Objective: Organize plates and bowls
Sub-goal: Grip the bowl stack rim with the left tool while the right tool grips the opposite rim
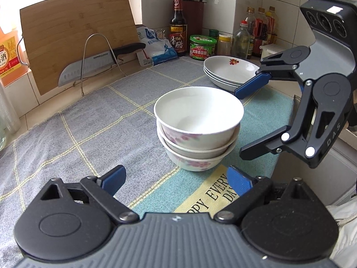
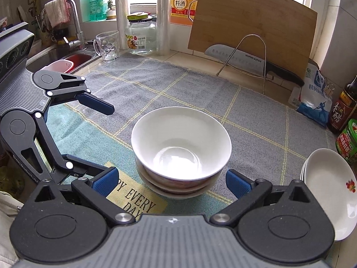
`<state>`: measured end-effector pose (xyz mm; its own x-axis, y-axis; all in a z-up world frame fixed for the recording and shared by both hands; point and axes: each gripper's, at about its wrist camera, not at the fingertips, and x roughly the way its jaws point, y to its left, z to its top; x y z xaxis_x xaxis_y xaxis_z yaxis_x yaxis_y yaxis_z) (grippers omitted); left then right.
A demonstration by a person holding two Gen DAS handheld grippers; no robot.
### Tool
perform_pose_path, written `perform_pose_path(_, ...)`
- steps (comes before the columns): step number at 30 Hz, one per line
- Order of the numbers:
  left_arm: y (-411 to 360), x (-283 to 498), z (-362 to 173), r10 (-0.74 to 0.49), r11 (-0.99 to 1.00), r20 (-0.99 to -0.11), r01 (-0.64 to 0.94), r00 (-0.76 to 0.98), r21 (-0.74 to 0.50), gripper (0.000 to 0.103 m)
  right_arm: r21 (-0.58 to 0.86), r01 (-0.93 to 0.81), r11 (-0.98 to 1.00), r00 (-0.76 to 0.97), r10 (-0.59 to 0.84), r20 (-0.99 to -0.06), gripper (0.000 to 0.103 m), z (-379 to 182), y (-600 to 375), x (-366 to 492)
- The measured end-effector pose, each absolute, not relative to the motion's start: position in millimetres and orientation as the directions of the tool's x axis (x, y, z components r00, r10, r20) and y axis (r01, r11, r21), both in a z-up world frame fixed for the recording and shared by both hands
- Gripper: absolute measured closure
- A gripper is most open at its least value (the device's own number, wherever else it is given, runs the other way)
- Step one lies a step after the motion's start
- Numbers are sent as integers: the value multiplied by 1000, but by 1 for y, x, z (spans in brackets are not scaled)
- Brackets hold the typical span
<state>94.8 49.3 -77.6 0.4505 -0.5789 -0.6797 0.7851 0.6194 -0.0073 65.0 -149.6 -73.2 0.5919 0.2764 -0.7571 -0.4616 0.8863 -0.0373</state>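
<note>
My left gripper (image 1: 176,179) and right gripper (image 2: 171,182) flanked the bowl stack (image 2: 180,149), jaws wide, empty, right nearer.

Knife blade (image 2: 234,55): is showing "SUPOR" in dark print near the handle; same word reading on it in the left wrist view (image 1: 89,63).
Mat patch (image 1: 214,192): is carrying "EVERY" and part of "DAY"; the word before is being cut off by the gripper body.
Orange jug label (image 2: 180,4): is reading "料酒".
Dark vinegar bottle (image 1: 177,33): label is showing "香醋".
Green-lidded jar (image 1: 202,47): label is reading "香菇酱"; smaller print is too fine.
Right gripper arm (image 1: 332,134): is bearing "DAS".
</note>
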Motion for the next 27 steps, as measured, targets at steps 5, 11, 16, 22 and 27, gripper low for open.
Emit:
perform_pose_path(5, 44, 100, -85, -579, 604, -690, 797, 434, -4, 6, -57, -463, 885, 582, 255, -772, 0, -85, -151, 66)
perform_pose_path(11, 32, 103, -96, -556, 607, -710, 795, 432, 9, 6, -44, -523, 851, 534, 287, -795, 0, -105, -162, 82)
perform_pose_path(16, 19, 109, -100, -534, 618, -728, 786, 430, 10, 7, -59, -588, 807, 508, 311, -804, 0, -113, -170, 90)
perform_pose_path(22, 4, 113, -104, -509, 605, -756, 796, 411, 25, 7, -41, -653, 756, 471, 363, -804, 0, -114, -180, 100)
perform_pose_path(27, -4, 115, -104, -507, 559, -772, 828, 383, 44, 9, -39, -716, 697, 436, 403, -805, 0, -113, -180, 103)
